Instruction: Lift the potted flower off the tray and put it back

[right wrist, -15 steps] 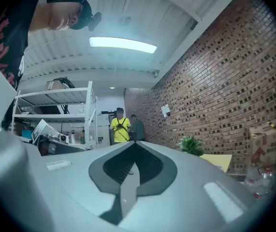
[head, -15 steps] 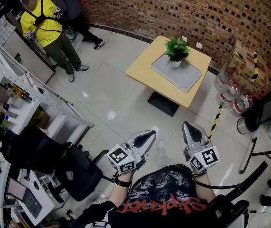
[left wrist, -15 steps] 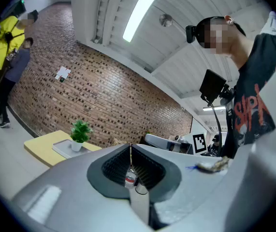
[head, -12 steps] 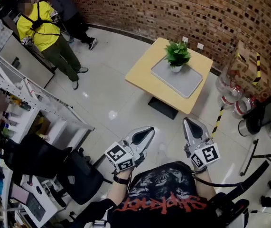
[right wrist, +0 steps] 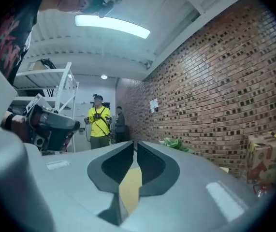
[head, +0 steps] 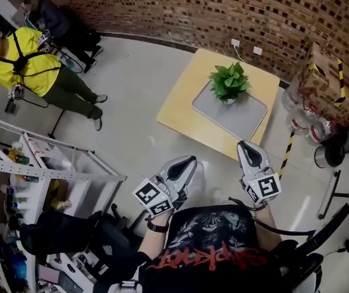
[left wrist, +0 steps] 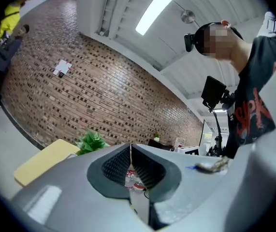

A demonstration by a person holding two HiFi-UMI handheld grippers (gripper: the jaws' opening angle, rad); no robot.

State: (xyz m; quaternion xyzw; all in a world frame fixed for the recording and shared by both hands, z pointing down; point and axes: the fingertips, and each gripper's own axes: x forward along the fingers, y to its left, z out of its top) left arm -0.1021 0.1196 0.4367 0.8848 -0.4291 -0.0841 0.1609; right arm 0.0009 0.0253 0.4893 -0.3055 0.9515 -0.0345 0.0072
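Note:
A potted flower (head: 229, 82) with green leaves in a small white pot stands on a grey tray (head: 244, 116), which lies on a square yellow table (head: 180, 105). The flower's leaves (left wrist: 92, 142) show far off in the left gripper view, and the same leaves (right wrist: 176, 144) in the right gripper view. My left gripper (head: 187, 164) is shut and empty, held level near my chest. So is my right gripper (head: 249, 149), shut with nothing between its jaws. Both are well short of the table.
A brick wall (head: 192, 11) runs behind the table. Cardboard boxes (head: 327, 84) and water bottles (head: 299, 112) stand to its right. Two people (head: 36, 69) stand at far left beside white shelving (head: 52, 170). A black chair (head: 70, 237) sits at my lower left.
The head view has swung: the table and flower now sit slightly lower and nearer, the people have shifted left. Both grippers stay shut in about the same place.

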